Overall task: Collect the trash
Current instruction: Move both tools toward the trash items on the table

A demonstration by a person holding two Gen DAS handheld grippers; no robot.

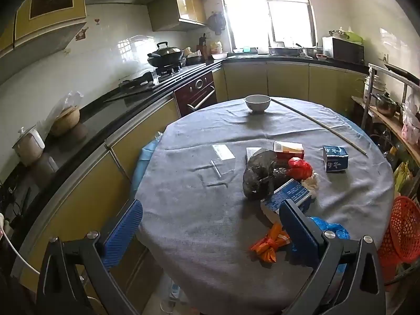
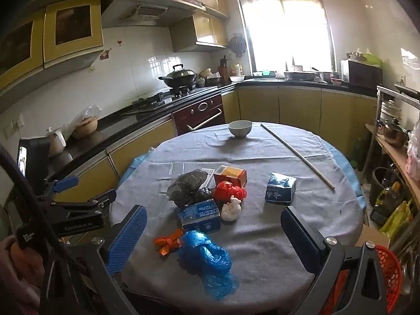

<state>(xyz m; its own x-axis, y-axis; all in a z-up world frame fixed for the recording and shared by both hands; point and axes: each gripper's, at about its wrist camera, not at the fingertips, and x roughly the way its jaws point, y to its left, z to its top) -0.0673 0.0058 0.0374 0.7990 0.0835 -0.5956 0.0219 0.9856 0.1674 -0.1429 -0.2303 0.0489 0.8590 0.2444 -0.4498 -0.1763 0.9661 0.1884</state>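
Jaws stand apart on both the left gripper (image 1: 210,225) and the right gripper (image 2: 214,232), above the grey-clothed round table (image 2: 262,241). Only the right wrist view fully shows the crumpled blue plastic bag (image 2: 207,260), lying lengthwise toward the camera beside the orange wrapper (image 2: 168,241), near the table's front edge.

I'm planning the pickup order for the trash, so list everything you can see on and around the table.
blue plastic bag: 1, blue, table's near edge
orange wrapper: 1, orange, left of blue bag
blue carton: 1, blue, lying mid-pile
white wad: 1, white, right of that carton
black plastic bag: 1, black, pile's left
red plastic bag: 1, red, pile's centre
orange box: 1, orange-red, behind red bag
milk carton: 1, blue-white, apart on the right
bowl: 1, white, far side
rod: 1, pale, far right
red basket: 1, beside table, right
left tool: open
right tool: open
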